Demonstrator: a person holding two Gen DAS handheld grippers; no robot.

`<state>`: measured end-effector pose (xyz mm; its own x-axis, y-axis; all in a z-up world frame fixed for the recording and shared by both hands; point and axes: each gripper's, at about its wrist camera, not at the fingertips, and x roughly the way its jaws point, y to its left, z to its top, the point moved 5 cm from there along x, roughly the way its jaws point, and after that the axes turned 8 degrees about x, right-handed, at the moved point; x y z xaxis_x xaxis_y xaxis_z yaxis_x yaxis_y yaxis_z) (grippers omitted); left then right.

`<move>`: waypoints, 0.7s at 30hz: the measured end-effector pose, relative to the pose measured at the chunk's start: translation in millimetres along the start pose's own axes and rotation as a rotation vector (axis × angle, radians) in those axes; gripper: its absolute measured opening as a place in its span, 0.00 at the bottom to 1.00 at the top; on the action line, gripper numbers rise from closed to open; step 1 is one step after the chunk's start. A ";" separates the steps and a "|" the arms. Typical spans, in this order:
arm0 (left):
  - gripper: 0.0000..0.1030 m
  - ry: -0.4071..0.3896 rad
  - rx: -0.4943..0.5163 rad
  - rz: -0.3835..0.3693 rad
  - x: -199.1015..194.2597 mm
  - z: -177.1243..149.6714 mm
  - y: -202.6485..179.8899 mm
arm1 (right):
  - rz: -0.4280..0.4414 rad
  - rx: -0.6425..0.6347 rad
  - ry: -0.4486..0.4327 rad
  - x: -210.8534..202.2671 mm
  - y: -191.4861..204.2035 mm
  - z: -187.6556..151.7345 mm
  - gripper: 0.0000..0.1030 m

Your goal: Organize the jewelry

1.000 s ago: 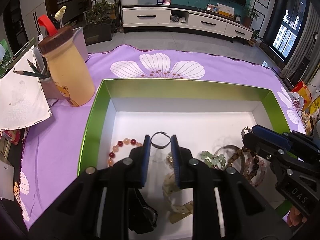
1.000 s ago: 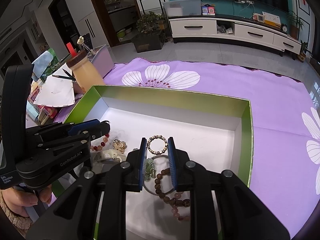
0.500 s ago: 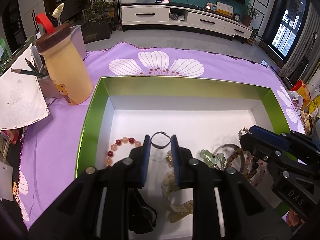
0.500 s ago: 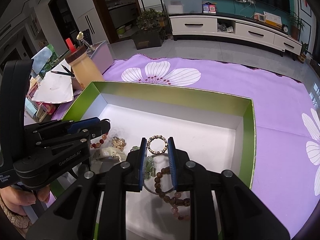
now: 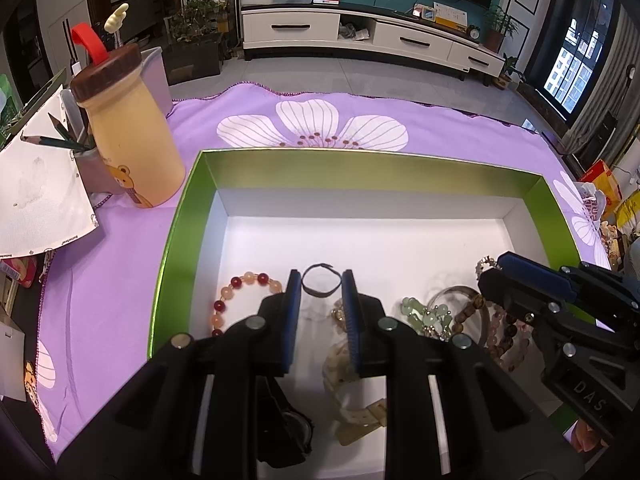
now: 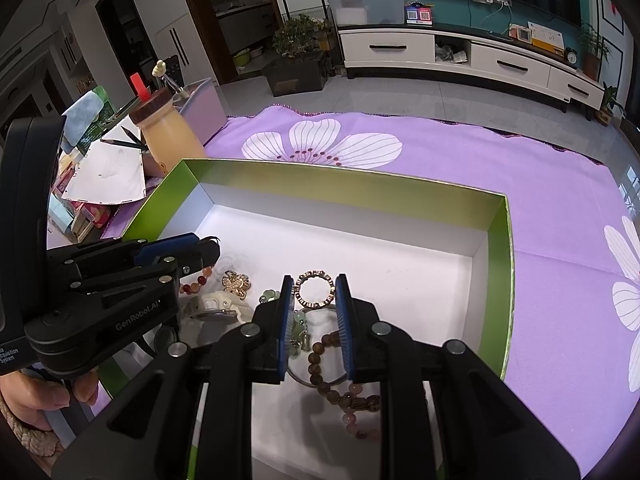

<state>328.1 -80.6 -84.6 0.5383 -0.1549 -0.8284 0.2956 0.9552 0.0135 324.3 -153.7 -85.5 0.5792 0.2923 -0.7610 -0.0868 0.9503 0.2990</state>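
Holding: you kept both hands still; nothing had shifted.
Left gripper (image 5: 320, 280): clamped on the dark ring (image 5: 320, 295), inside the green box (image 5: 360, 168).
Right gripper (image 6: 314, 284): clamped on the gold ring (image 6: 314, 273), above the bracelets (image 6: 320, 360).
Meaning: you had sorted neither ring yet.

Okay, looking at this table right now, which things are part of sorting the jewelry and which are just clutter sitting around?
Part of the job:
green box
black ring
gold ring
red bead bracelet
green bead bracelet
brown bead bracelet
flower brooch

Just lying about:
yellow bottle
pencils
white paper
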 end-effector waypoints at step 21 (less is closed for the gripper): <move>0.70 -0.034 -0.004 0.019 -29.8 -4.0 -3.3 | -0.039 -0.024 -0.035 -33.7 3.8 -4.8 0.36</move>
<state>307.9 -78.1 -62.3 0.5705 -0.1447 -0.8085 0.2817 0.9591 0.0271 300.6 -159.5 -61.6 0.6106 0.2511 -0.7510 -0.0826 0.9634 0.2550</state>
